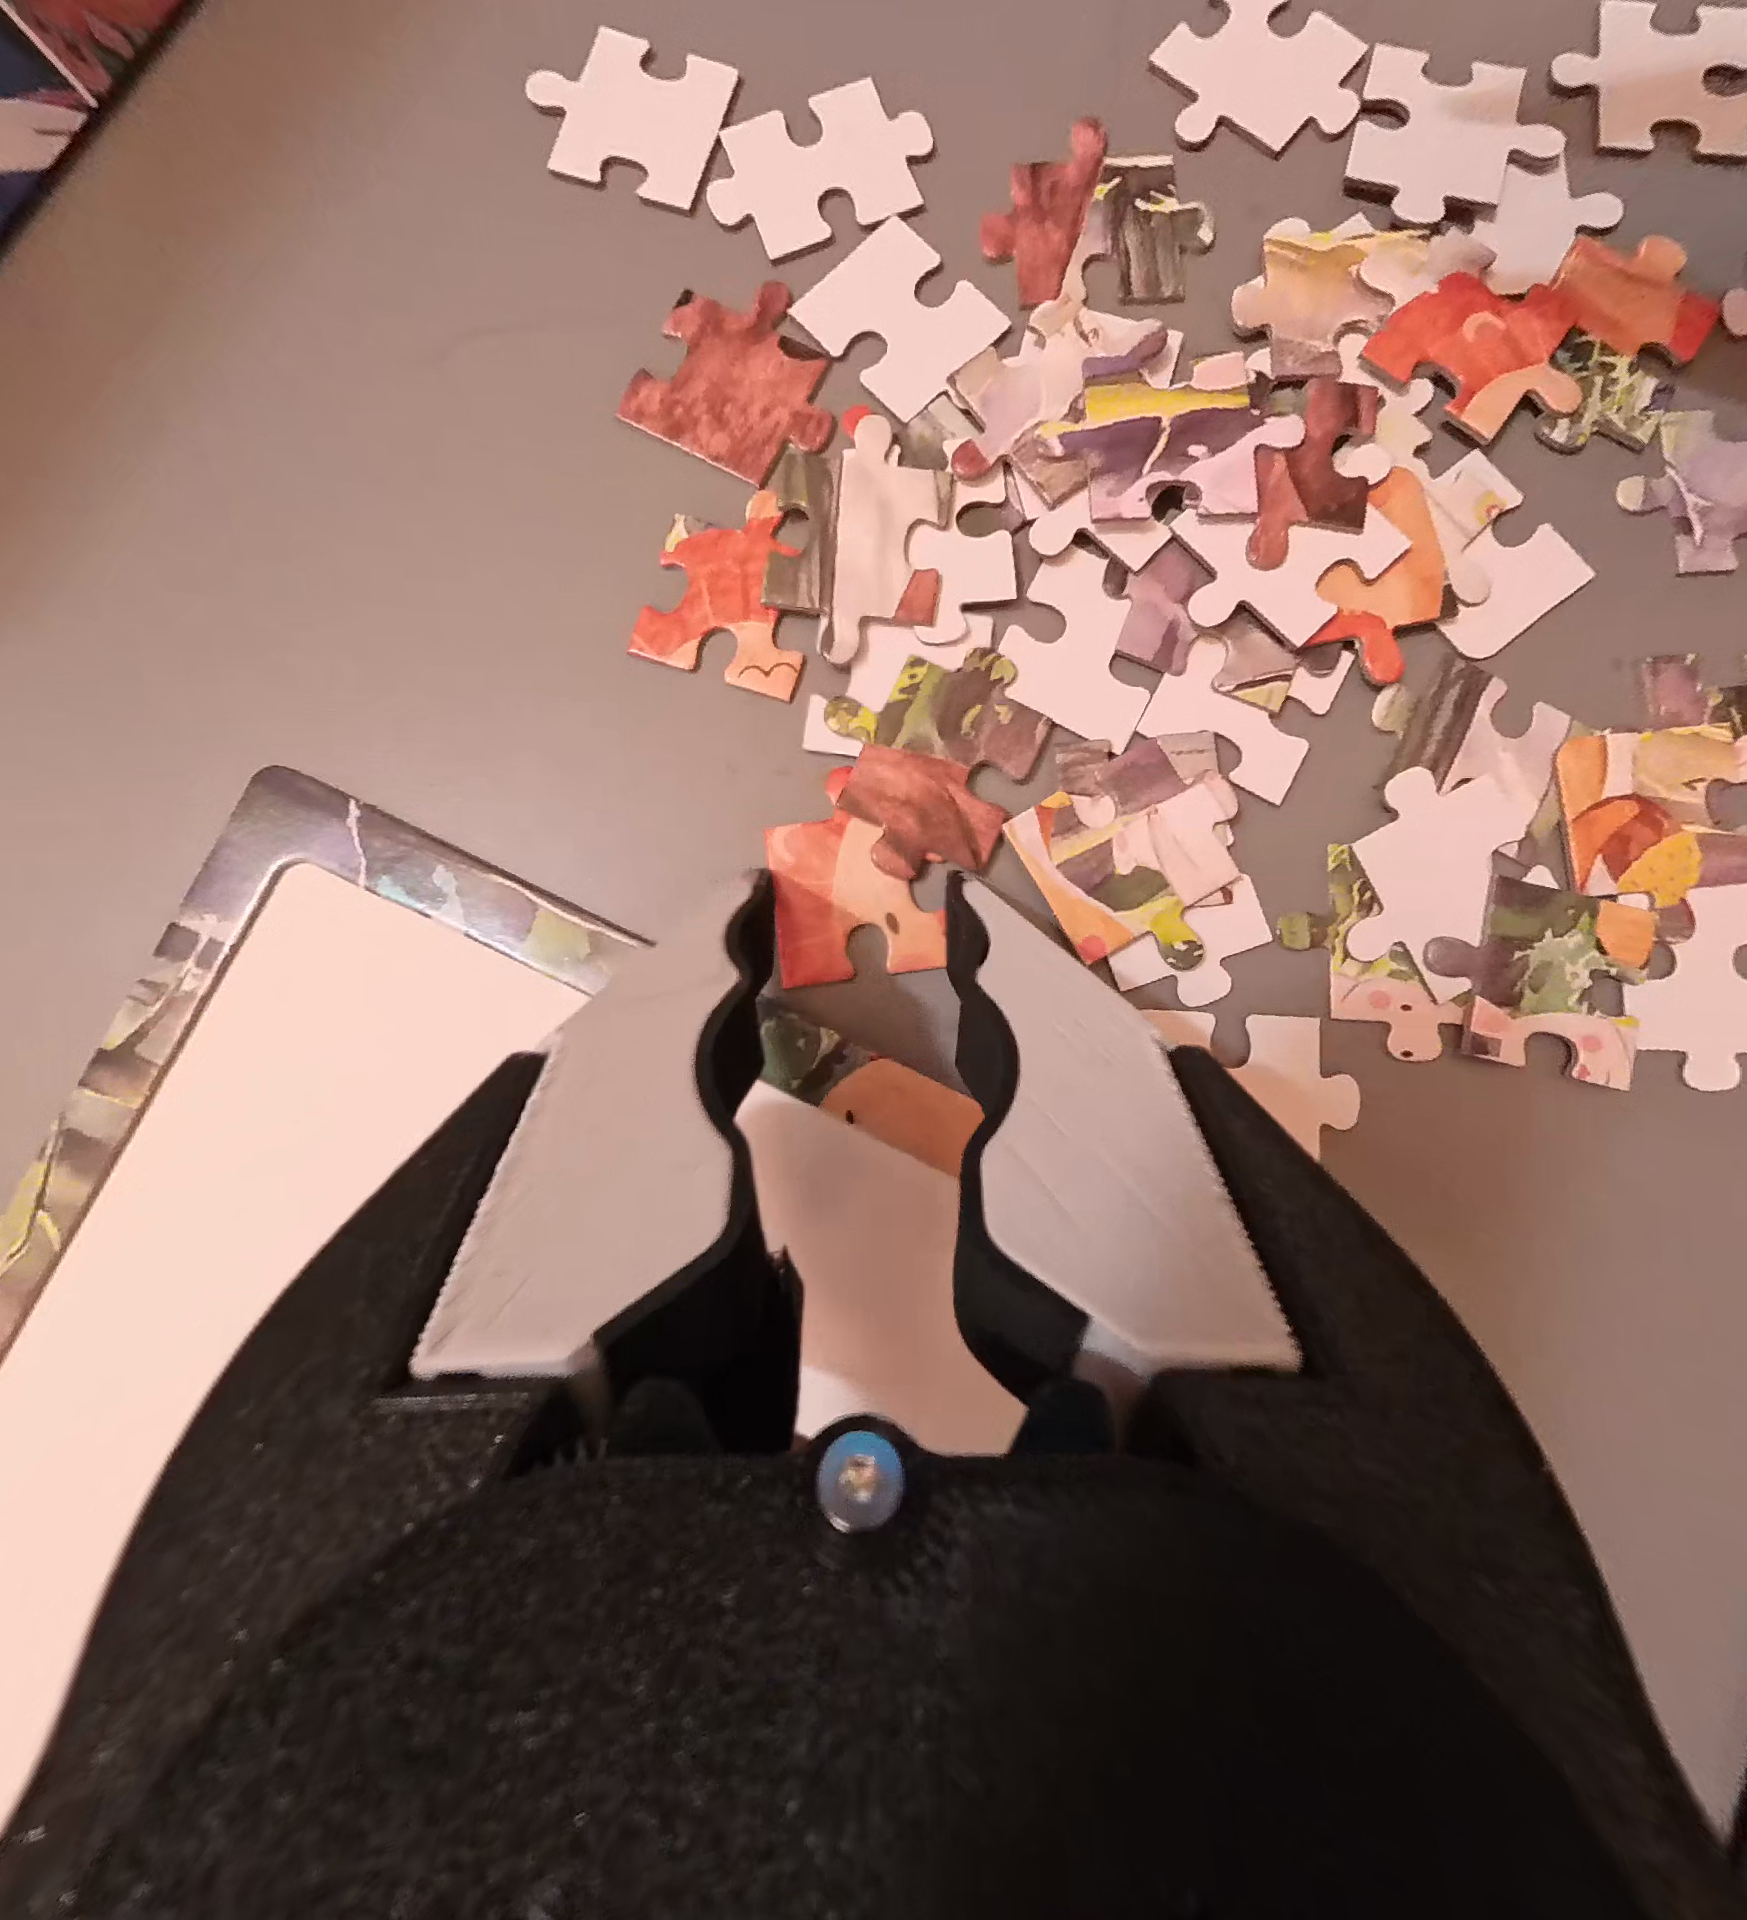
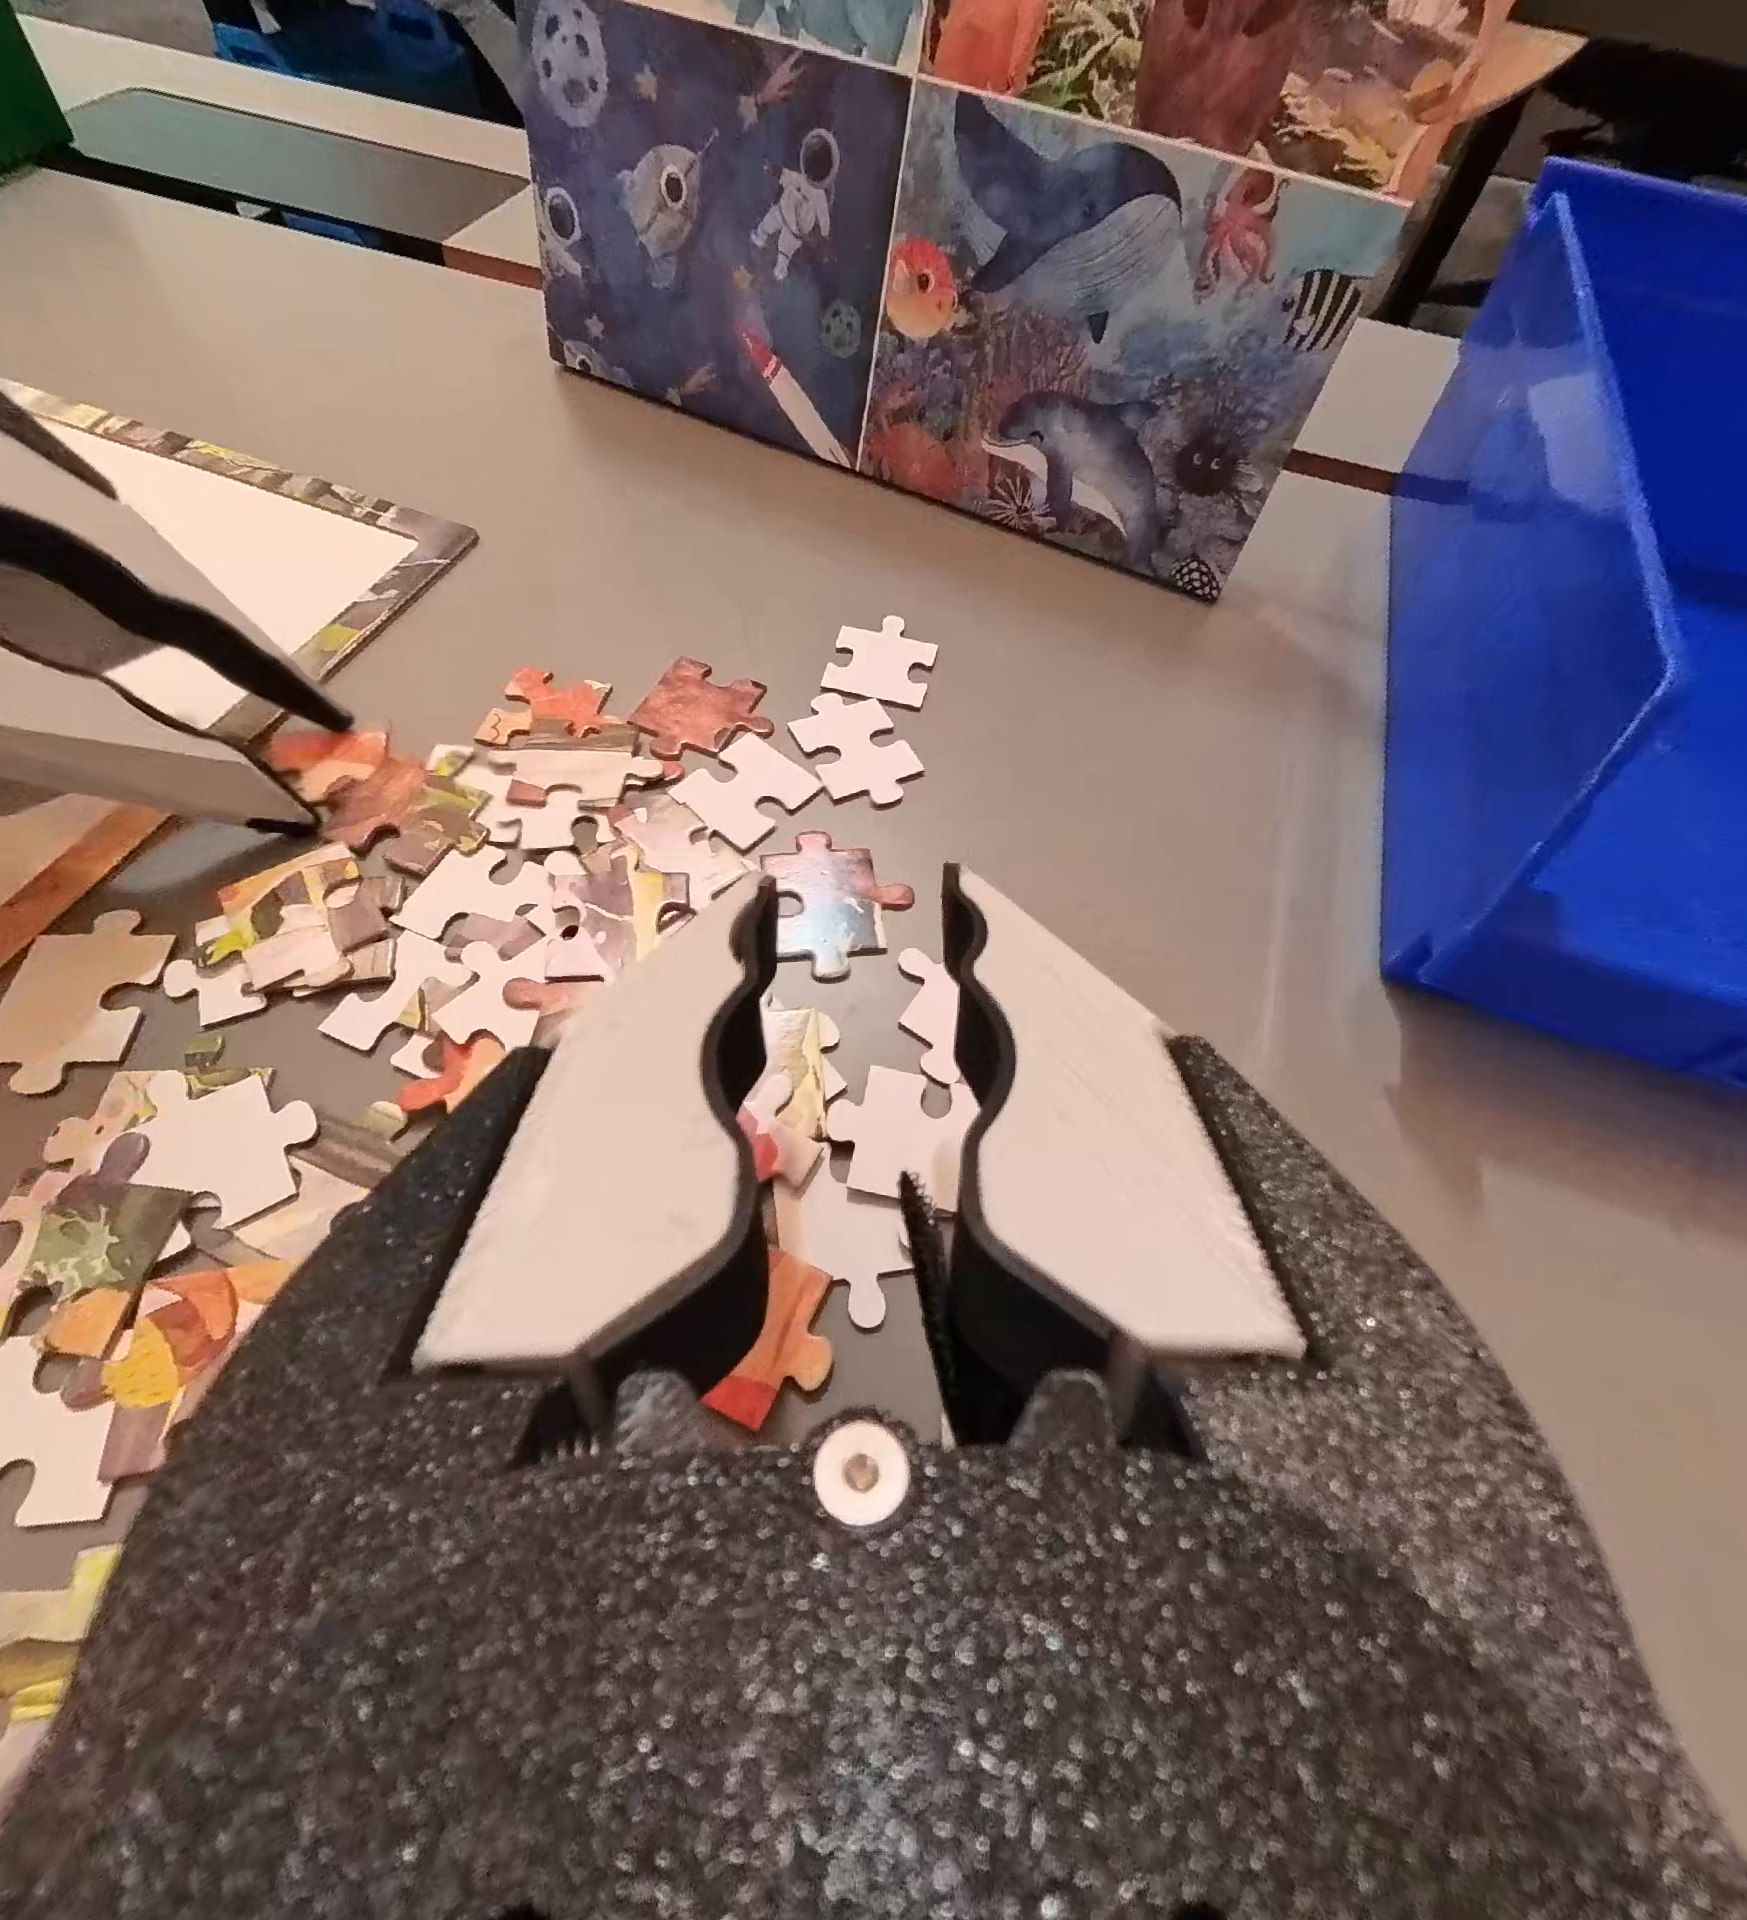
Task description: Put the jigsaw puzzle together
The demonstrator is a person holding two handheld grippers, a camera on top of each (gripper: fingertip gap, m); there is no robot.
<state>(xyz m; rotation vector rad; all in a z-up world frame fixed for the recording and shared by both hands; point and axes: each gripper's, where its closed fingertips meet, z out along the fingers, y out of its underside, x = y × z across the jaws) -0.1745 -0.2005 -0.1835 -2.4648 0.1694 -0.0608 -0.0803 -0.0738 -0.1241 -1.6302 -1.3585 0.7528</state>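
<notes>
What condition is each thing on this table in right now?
Left gripper: open, tips at an orange piece.
Right gripper: open, holding nothing.
Puzzle tray: no pieces in the part seen.
Loose pieces: scattered, unjoined, many face down.
Blue bin: tipped on its side.

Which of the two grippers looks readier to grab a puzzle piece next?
Probably the left. The left gripper is open with its tips down at an orange piece on the pile's edge, right beside the puzzle frame. The right gripper, also open, hovers above the pile.
</notes>
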